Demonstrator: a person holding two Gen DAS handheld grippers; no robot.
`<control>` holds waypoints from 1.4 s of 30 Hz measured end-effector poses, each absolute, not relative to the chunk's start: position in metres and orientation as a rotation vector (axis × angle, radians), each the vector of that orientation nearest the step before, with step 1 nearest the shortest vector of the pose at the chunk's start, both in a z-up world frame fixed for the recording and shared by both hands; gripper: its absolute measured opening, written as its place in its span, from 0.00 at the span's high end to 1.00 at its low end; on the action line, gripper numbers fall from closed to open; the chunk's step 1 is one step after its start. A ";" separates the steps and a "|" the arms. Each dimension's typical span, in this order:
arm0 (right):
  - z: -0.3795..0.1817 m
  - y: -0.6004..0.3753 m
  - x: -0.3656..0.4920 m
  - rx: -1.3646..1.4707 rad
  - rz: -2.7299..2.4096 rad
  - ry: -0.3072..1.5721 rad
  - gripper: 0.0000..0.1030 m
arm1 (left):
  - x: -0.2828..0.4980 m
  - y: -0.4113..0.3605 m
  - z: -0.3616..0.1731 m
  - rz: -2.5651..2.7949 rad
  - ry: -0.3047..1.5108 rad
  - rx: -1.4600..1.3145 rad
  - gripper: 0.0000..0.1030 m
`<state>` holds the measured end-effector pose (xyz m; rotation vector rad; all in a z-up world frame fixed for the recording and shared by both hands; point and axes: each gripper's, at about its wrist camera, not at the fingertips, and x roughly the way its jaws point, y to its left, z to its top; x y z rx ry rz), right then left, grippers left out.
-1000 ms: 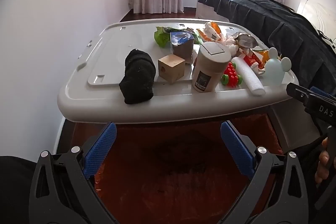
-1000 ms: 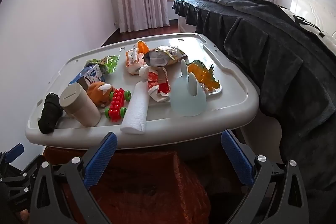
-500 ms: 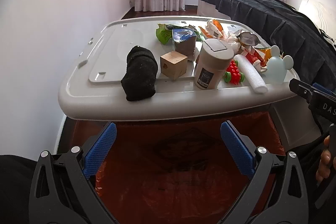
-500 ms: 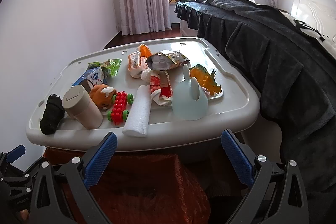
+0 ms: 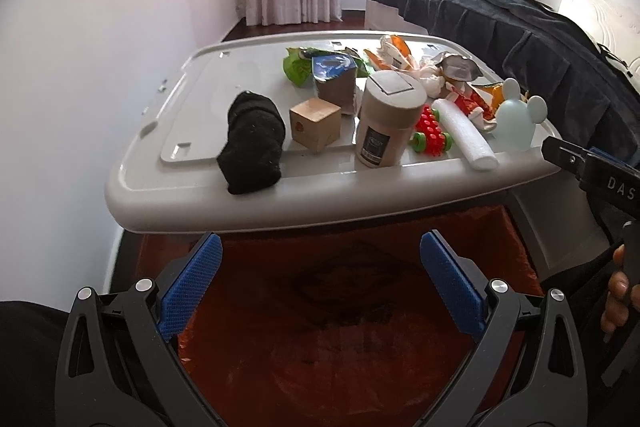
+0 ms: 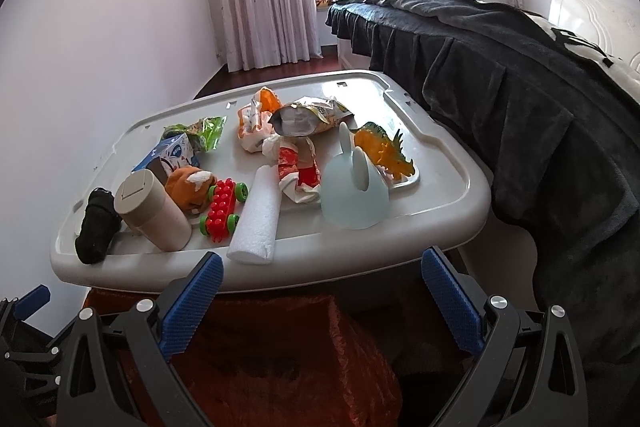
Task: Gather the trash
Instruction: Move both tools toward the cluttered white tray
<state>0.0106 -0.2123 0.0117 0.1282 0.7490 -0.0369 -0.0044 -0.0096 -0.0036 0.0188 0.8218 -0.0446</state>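
Note:
A grey plastic lid [image 5: 256,203] serves as a table and carries mixed trash and toys. Trash on it: a green wrapper [image 6: 204,133], a blue carton [image 6: 170,157], a silvery snack bag [image 6: 308,115], crumpled red-white wrappers [image 6: 298,175], a white foam roll [image 6: 258,219]. An orange trash bag [image 5: 340,327] hangs open below the lid's near edge. My left gripper [image 5: 320,291] is open and empty over the bag. My right gripper [image 6: 320,303] is open and empty, below the lid's edge near the foam roll.
Also on the lid: a black sock [image 5: 252,143], a wooden cube [image 5: 316,123], a beige canister [image 5: 386,119], a red toy car [image 6: 222,207], an orange plush [image 6: 190,189], a blue mouse-eared cup [image 6: 356,193], an orange dinosaur [image 6: 384,153]. A dark-covered bed [image 6: 520,87] stands right, a white wall left.
Both grippers have drawn back and risen slightly, so the lid sits a bit farther away in view. Both stay open and empty. Nothing on the lid has moved.

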 end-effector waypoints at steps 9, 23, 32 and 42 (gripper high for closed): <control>0.009 -0.213 0.008 0.111 -0.041 0.728 0.05 | -0.004 -0.007 -0.002 -0.040 0.818 -0.005 0.06; 0.008 -0.228 0.008 0.151 -0.026 0.791 0.05 | -0.003 -0.014 -0.004 -0.038 0.849 0.009 0.06; 0.020 -0.247 0.035 0.225 -0.023 0.844 0.05 | 0.017 -0.024 0.018 -0.052 0.847 0.002 0.06; 0.007 -0.241 0.075 0.150 -0.064 0.845 0.05 | 0.040 -0.026 0.008 -0.026 0.819 0.014 0.05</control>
